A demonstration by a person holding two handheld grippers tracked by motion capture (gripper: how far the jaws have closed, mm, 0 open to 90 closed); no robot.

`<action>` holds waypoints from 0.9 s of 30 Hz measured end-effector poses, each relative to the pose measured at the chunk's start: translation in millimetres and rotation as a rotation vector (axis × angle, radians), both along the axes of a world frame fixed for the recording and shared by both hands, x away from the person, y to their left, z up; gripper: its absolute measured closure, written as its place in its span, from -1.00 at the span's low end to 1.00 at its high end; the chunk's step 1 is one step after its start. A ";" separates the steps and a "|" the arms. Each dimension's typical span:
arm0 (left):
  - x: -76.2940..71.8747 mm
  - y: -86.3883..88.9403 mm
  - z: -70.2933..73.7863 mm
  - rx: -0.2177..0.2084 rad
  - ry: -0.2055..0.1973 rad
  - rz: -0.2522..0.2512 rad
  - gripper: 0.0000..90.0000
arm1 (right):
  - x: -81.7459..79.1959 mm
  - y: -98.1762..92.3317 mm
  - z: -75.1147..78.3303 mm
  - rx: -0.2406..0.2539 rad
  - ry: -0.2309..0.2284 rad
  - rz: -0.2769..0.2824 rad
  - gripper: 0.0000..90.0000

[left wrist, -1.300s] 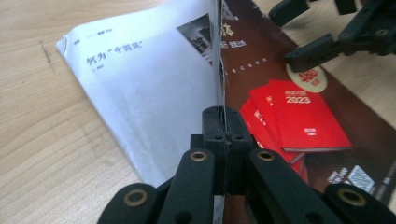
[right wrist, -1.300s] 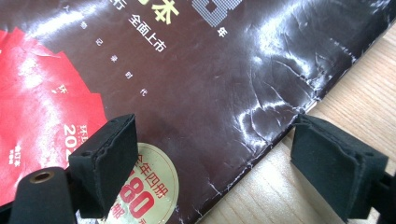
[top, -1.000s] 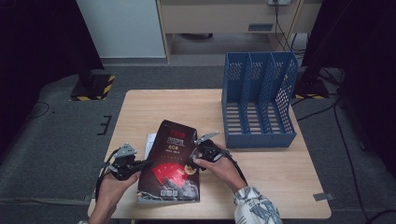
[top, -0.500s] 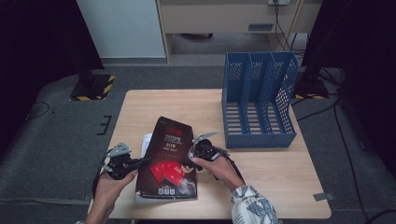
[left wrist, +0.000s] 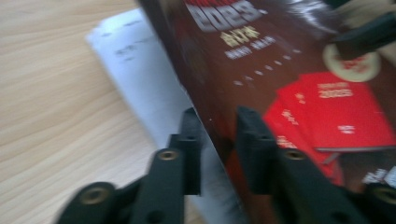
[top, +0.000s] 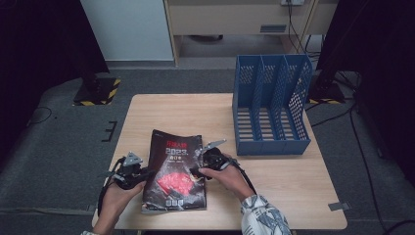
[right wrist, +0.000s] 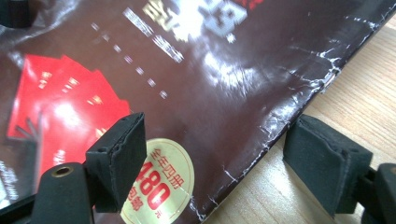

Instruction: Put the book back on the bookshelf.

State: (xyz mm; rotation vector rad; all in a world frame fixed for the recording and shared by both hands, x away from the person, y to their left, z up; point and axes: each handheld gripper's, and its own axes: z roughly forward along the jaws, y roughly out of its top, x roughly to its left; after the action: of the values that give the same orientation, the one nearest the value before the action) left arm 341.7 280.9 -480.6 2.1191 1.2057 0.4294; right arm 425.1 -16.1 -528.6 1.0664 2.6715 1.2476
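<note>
A dark brown magazine (top: 173,171) with a red picture on its cover lies on the wooden table (top: 274,181), close to the front edge. My left gripper (top: 143,172) is at its left edge. In the left gripper view the cover's edge (left wrist: 210,116) runs between the jaws of the left gripper (left wrist: 219,135); they have just been opening and a gap shows. My right gripper (top: 196,170) is at the magazine's right side. The right gripper (right wrist: 233,149) stands wide, having closed a little, with one jaw over the cover (right wrist: 196,84) and the other over bare table.
A blue three-slot file holder (top: 271,105) stands at the table's back right, open side up. A white printed sheet (left wrist: 135,70) lies under the magazine's left side. The table's left edge is near my left hand.
The magazine has shifted slightly left and lies flatter, and the white sheet beside it shows less. Both hands have hardly moved.
</note>
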 end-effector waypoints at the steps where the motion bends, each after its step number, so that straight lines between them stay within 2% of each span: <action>1: -0.2 2.2 -1.1 0.006 -0.003 0.015 0.47 | -0.1 0.2 -0.1 -0.002 -0.006 0.000 -0.52; 4: 0.3 9.5 -6.8 -0.001 0.017 0.045 0.21 | -1.4 1.2 -0.1 -0.004 -0.006 -0.006 -0.52; 7: 0.3 11.6 -10.9 -0.008 0.037 0.049 0.14 | -1.9 2.2 -0.5 -0.016 -0.026 -0.003 -0.52; 11: 1.0 6.8 -18.0 0.004 0.068 0.019 0.15 | -1.8 2.4 -0.9 -0.012 -0.029 -0.003 -0.51; 14: 0.6 2.7 -22.2 0.029 0.098 -0.017 0.20 | -1.7 2.3 -0.9 -0.013 -0.030 -0.002 -0.51; 16: 1.0 2.1 -24.2 0.025 0.107 -0.015 0.19 | -2.1 2.6 -0.8 -0.018 -0.031 -0.003 -0.52; 19: 1.2 1.9 -26.9 0.035 0.112 -0.018 0.19 | -2.6 2.8 -0.5 -0.015 -0.025 -0.006 -0.53; 24: 0.8 -0.6 -27.9 0.073 0.103 -0.027 0.23 | -1.9 1.1 -1.0 0.019 -0.001 -0.017 -0.51; 27: 0.2 0.0 -28.5 0.063 0.101 -0.023 0.24 | -1.5 1.0 -0.5 0.025 0.010 0.006 -0.46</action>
State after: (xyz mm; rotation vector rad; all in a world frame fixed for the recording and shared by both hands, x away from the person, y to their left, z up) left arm 341.9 281.0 -509.1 2.2297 1.2373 0.3589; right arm 423.7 -15.1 -529.1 1.0710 2.6749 1.2838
